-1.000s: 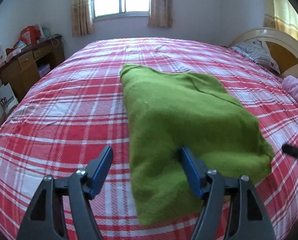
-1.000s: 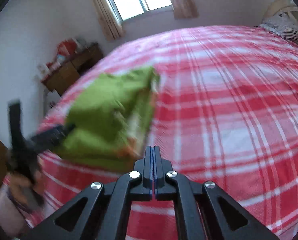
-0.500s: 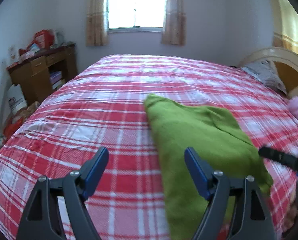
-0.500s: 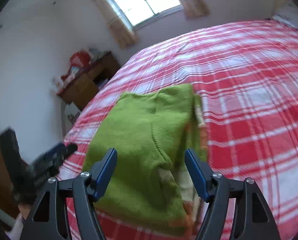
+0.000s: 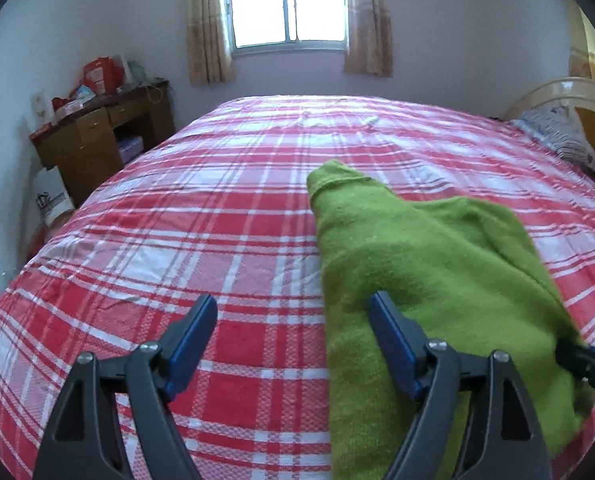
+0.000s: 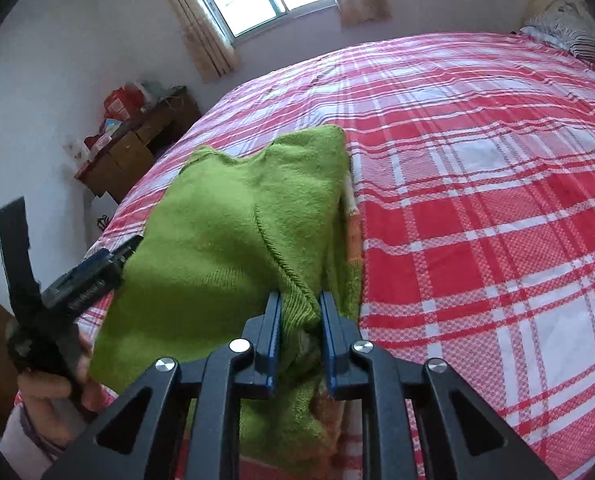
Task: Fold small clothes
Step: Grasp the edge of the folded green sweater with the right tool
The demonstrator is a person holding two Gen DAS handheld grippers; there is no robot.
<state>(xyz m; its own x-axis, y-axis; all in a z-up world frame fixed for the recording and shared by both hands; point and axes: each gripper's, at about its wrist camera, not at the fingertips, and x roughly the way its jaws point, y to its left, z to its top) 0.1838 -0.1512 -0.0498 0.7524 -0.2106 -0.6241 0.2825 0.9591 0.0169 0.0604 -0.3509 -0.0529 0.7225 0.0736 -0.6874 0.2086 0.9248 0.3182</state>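
The green sweater (image 6: 233, 232) lies folded on the red plaid bed (image 5: 217, 240). The right gripper (image 6: 300, 320) has its jaws clamped on its near edge; the left gripper (image 5: 293, 332) has its jaws apart. No writing is legible.

One green sweater (image 5: 425, 280), two hand-held grippers, one bed (image 5: 217, 240), one desk (image 5: 97, 140), one window (image 5: 287, 2)

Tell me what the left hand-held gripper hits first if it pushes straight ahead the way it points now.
The left hand-held gripper is open and aimed low across the bed. Straight on, it would likely meet the red plaid bedsheet first, while its right finger brushes the green sweater. Depth is hard to judge.
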